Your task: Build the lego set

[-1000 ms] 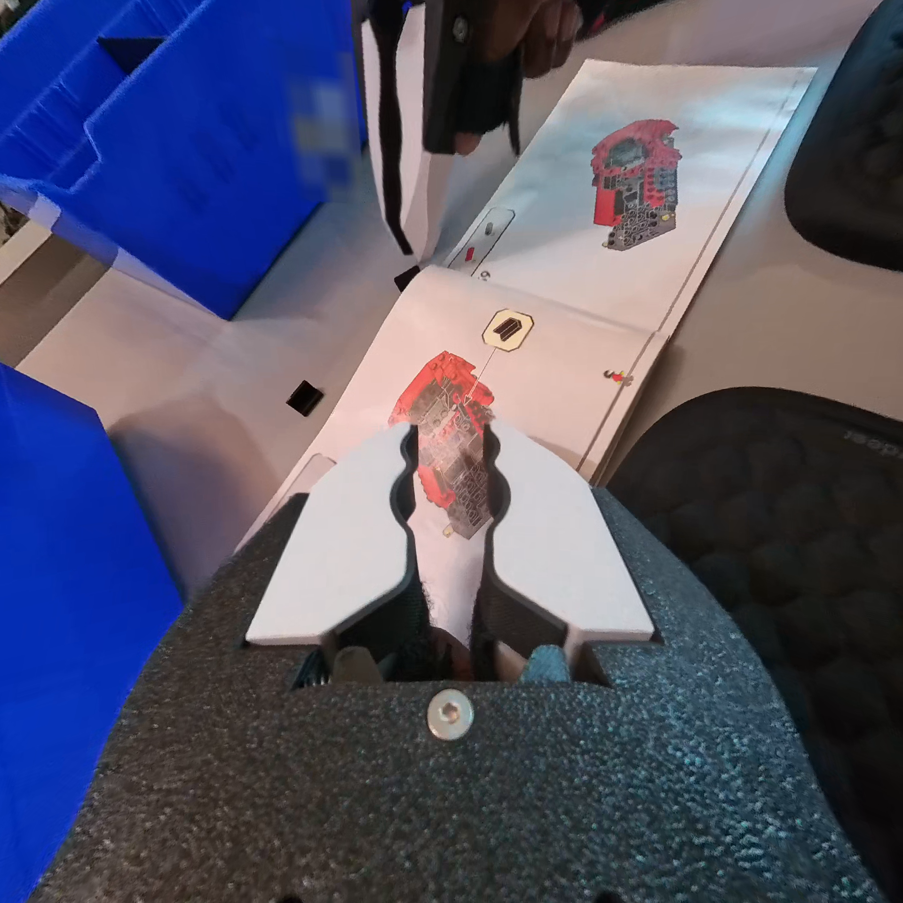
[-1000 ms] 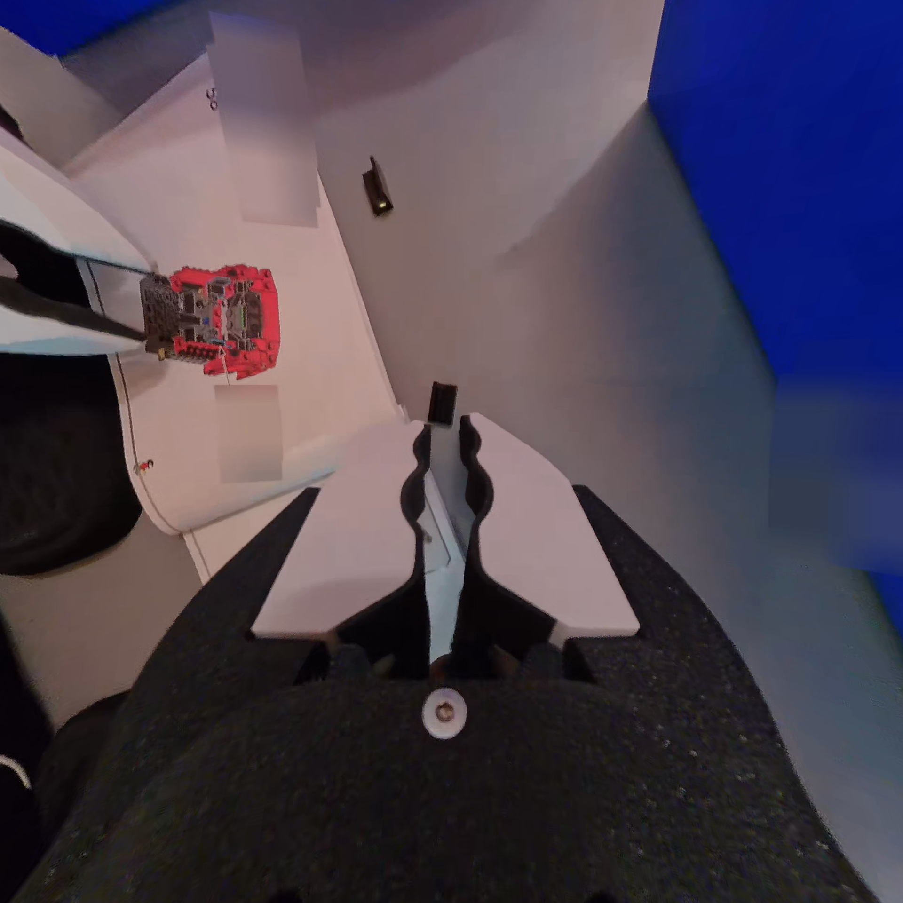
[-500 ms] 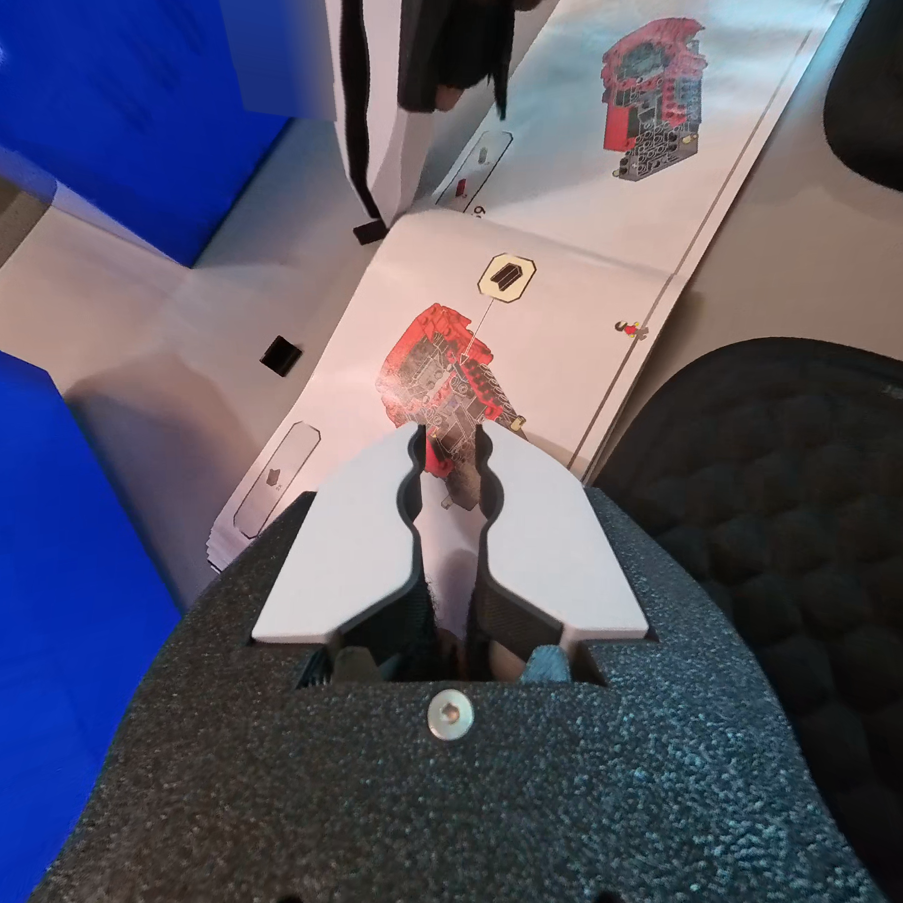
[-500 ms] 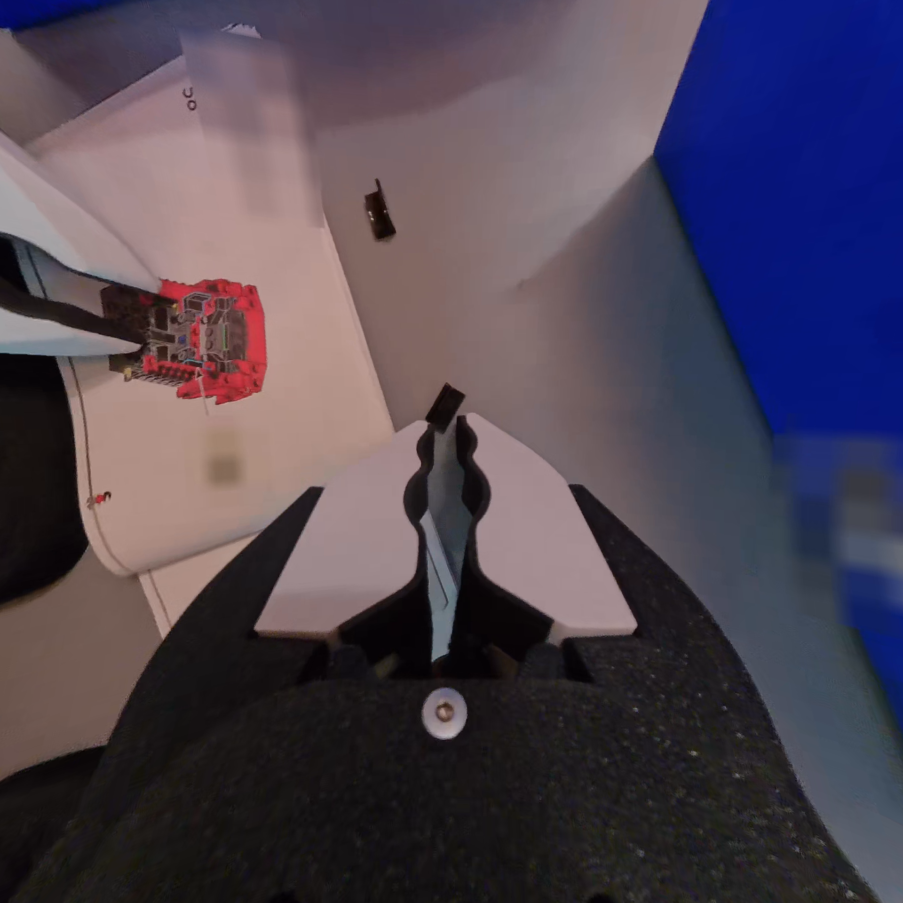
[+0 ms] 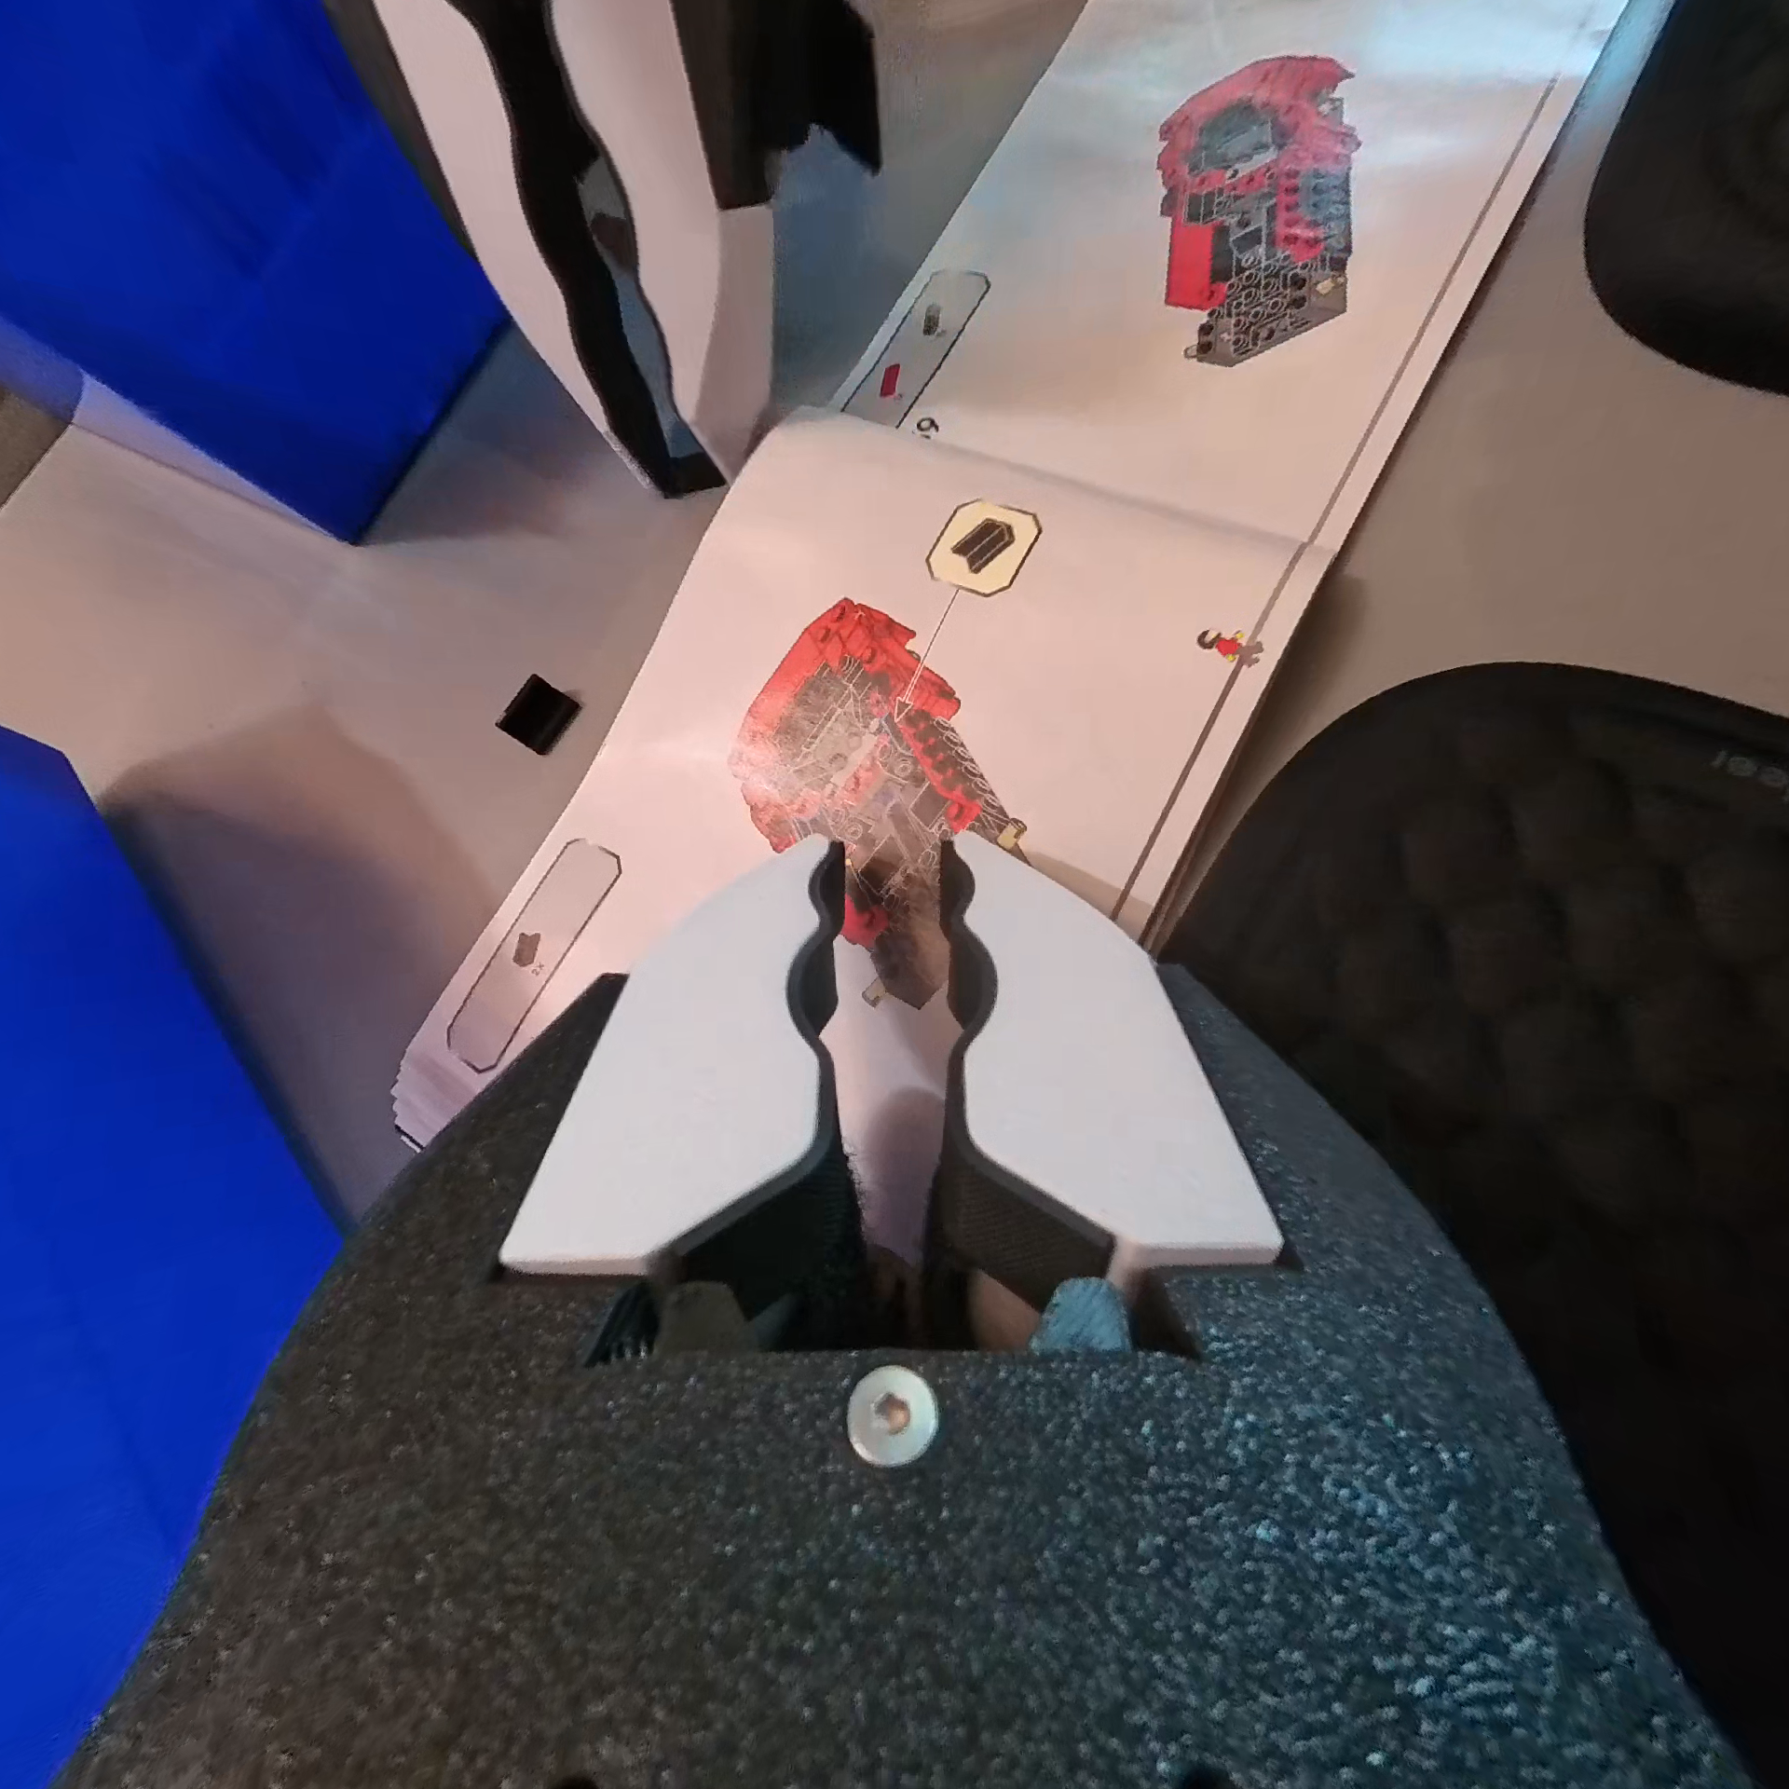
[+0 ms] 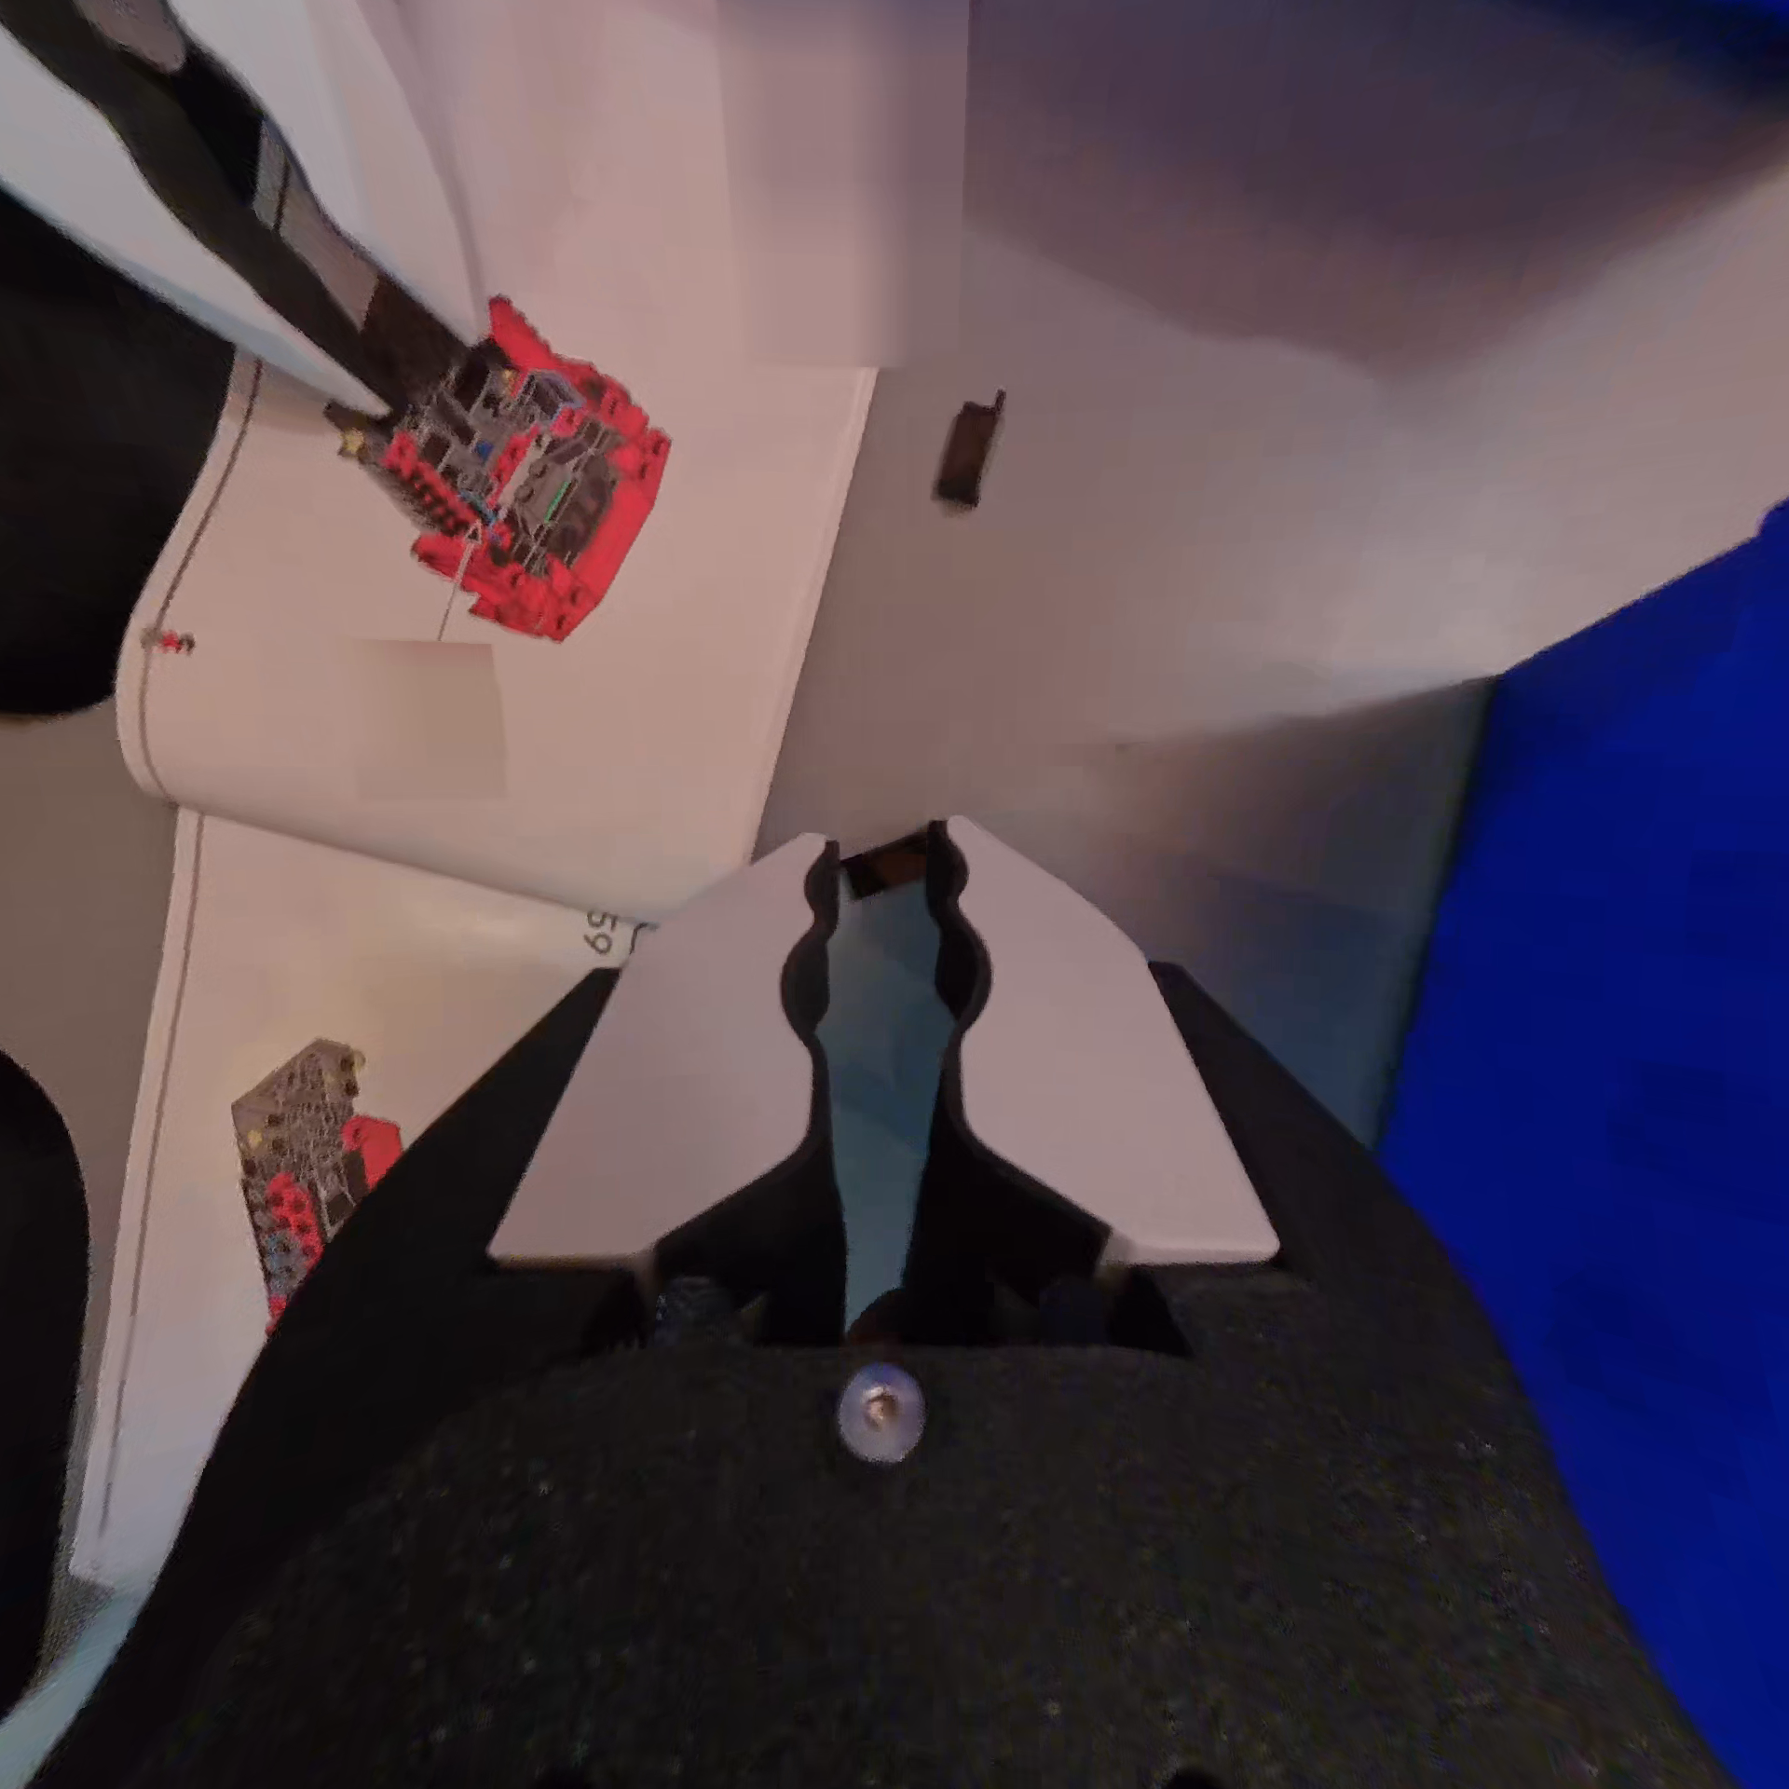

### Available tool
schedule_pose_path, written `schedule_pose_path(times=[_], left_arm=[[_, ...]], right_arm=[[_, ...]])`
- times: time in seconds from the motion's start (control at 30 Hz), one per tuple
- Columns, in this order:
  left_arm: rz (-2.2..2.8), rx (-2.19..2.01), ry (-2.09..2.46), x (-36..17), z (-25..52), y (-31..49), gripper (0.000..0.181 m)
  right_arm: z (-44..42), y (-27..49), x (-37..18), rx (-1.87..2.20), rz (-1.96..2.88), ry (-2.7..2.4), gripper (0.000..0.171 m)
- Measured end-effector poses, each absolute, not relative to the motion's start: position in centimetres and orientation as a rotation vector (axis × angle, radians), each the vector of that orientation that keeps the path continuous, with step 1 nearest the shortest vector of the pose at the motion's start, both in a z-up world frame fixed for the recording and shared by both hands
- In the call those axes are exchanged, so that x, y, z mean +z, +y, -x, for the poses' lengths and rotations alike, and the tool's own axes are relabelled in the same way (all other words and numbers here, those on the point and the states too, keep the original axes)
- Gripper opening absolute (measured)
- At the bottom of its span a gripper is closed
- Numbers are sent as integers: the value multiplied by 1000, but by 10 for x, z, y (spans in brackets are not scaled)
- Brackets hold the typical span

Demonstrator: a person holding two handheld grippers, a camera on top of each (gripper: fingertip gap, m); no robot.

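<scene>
An open instruction booklet (image 5: 1094,542) lies on the pale table and also shows in the right wrist view (image 6: 620,736). My left gripper (image 5: 886,857) hovers over its printed red model, jaws a little apart, nothing between them. It shows in the right wrist view at top left (image 6: 363,402). My right gripper (image 6: 883,842) points down at the table beside the booklet's edge, its tips closed on a small black brick (image 6: 883,868). In the left wrist view that gripper (image 5: 689,463) stands upright with its tip on the table. A second small black brick (image 5: 537,714) lies loose on the table (image 6: 968,450).
Blue bins stand at the left (image 5: 194,242) (image 5: 126,1210) and to the right of my right gripper (image 6: 1607,1016). Black padded cushions (image 5: 1510,1016) (image 5: 1713,194) border the booklet on the right. Bare table (image 5: 290,620) lies between bins and booklet. The left gripper's tips are roughly 12 cm from the right gripper's.
The right gripper came down and turned onto the black brick that lay just beyond its tips; the brick now sits between them. The left gripper drew back a little over the booklet.
</scene>
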State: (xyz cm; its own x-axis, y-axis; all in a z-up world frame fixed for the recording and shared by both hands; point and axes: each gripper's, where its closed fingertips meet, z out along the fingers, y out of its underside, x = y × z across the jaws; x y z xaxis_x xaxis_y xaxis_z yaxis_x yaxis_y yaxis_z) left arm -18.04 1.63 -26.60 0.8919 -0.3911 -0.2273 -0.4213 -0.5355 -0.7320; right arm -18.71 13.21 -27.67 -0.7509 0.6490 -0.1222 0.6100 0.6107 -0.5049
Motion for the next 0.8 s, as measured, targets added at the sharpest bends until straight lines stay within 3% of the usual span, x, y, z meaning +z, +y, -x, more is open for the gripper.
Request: schedule_pose_path(times=[0.23, 0.4, 0.6, 0.8], left_arm=[[2193, 27, 562, -266, 181, 16, 18], [2199, 44, 575, -267, 181, 16, 18], [2202, 43, 561, -267, 182, 16, 18], [2209, 72, 572, -267, 184, 16, 18]], right_arm=[[197, 156, -277, 620, 1745, -2164, 19], [188, 156, -272, 524, 1792, -2047, 47], [155, 172, -251, 605, 1777, -2007, 42], [69, 210, -232, 604, 1846, -1890, 39]])
